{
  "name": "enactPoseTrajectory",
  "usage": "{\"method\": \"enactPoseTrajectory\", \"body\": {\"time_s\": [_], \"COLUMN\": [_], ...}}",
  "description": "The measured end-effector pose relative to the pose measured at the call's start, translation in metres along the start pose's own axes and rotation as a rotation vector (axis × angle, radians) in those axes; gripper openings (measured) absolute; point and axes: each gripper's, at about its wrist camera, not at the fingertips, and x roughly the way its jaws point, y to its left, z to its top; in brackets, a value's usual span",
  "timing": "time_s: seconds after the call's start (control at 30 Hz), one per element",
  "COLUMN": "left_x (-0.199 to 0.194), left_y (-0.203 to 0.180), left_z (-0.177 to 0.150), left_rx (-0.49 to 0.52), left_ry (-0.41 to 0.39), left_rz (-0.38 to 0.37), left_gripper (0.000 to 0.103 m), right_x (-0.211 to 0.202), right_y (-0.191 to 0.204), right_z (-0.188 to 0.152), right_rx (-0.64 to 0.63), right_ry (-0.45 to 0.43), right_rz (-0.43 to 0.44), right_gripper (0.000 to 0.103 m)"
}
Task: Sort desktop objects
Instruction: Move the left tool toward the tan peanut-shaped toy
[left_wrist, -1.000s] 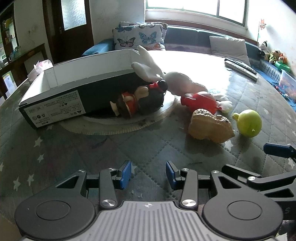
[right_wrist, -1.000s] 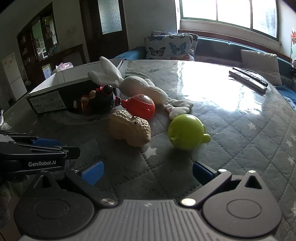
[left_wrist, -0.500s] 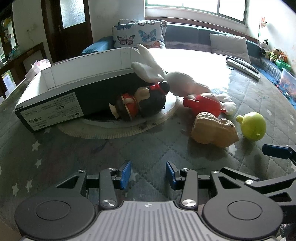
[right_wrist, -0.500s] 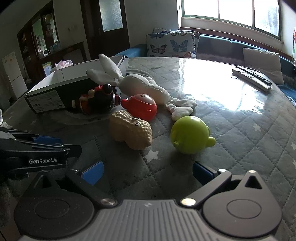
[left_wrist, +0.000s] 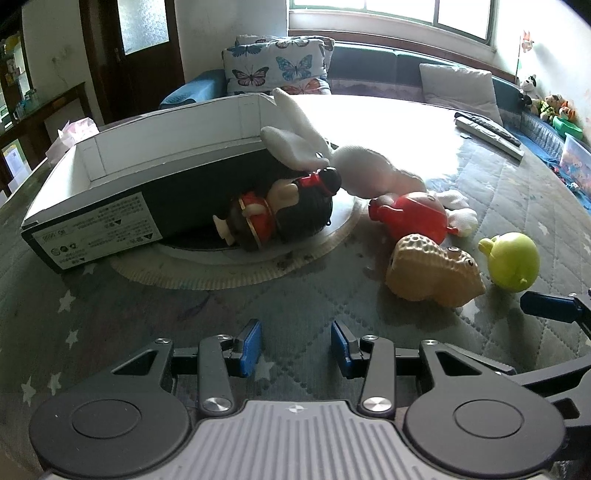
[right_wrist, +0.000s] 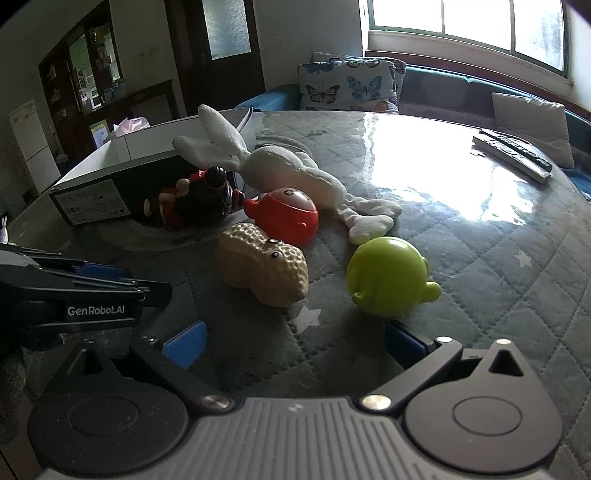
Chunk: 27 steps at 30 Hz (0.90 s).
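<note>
Toys lie on a quilted table beside an open cardboard box (left_wrist: 122, 192) (right_wrist: 110, 184): a white plush rabbit (left_wrist: 354, 166) (right_wrist: 288, 173), a black-haired doll (left_wrist: 288, 214) (right_wrist: 199, 201), a red round toy (left_wrist: 413, 216) (right_wrist: 288, 216), a tan peanut toy (left_wrist: 432, 273) (right_wrist: 262, 264) and a green round toy (left_wrist: 511, 260) (right_wrist: 388, 280). My left gripper (left_wrist: 295, 349) is open and empty, short of the doll. My right gripper (right_wrist: 291, 341) is open wide and empty, just before the peanut and green toys.
The box rests partly on a round white mat (left_wrist: 207, 269). Two remote controls (left_wrist: 487, 134) (right_wrist: 513, 153) lie at the table's far right. A sofa with a butterfly cushion (left_wrist: 277, 70) stands behind the table.
Both grippers have moved slightly forward toward the toys, which look a little larger. Both stay open and empty. No toy has moved.
</note>
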Motion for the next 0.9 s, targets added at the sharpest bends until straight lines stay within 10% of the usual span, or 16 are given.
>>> {"method": "enactPoseTrajectory", "body": {"time_s": [0.9], "left_x": [0.002], "left_y": [0.003], "left_z": [0.017], "left_rx": [-0.005], "left_ry": [-0.007], "left_rz": [-0.067], "left_gripper": [0.044], "right_x": [0.006], "right_y": [0.006], "right_z": [0.009], "right_rx": [-0.035], "right_ry": [-0.002], "right_rz": [0.048], "right_gripper": [0.103]}}
